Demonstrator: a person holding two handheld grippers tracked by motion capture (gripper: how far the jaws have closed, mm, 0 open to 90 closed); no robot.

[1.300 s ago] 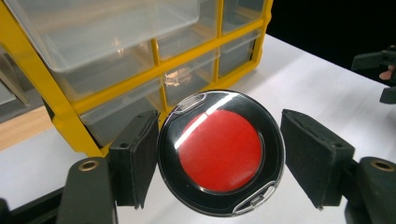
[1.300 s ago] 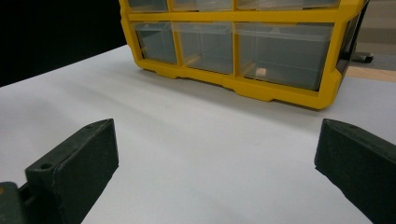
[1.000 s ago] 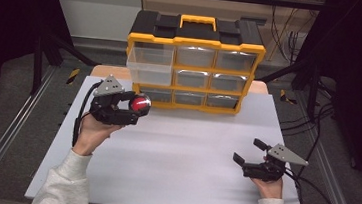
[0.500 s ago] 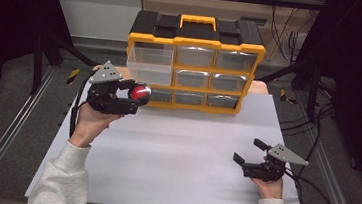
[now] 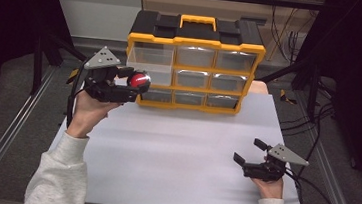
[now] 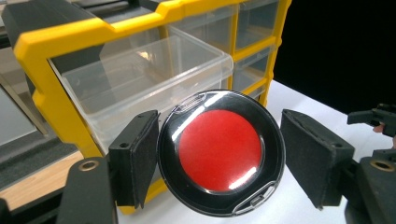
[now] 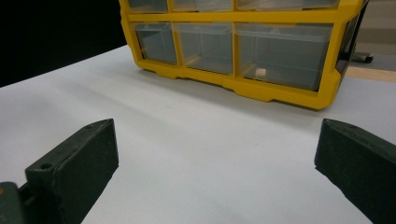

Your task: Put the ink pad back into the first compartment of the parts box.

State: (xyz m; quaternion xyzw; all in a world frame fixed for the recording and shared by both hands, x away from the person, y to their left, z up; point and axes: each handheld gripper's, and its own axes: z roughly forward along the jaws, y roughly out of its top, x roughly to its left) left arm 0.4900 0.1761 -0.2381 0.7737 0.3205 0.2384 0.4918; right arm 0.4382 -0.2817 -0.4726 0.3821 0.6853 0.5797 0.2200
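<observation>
The left gripper (image 5: 138, 84) is clamped on a red disc (image 6: 220, 151) with a glossy black rim, held edge to edge at the pads' 9 and 3 o'clock. It hangs just in front of the pulled-out drawer (image 5: 147, 63), the cabinet's (image 5: 194, 43) top-left one, at about 10 o'clock on the table (image 5: 174, 151). The disc looks rigid, light and slick, perhaps glass-faced; gripping across its rim suits it. The right gripper (image 5: 250, 153) rests wide, holding nothing, near 4 o'clock.
</observation>
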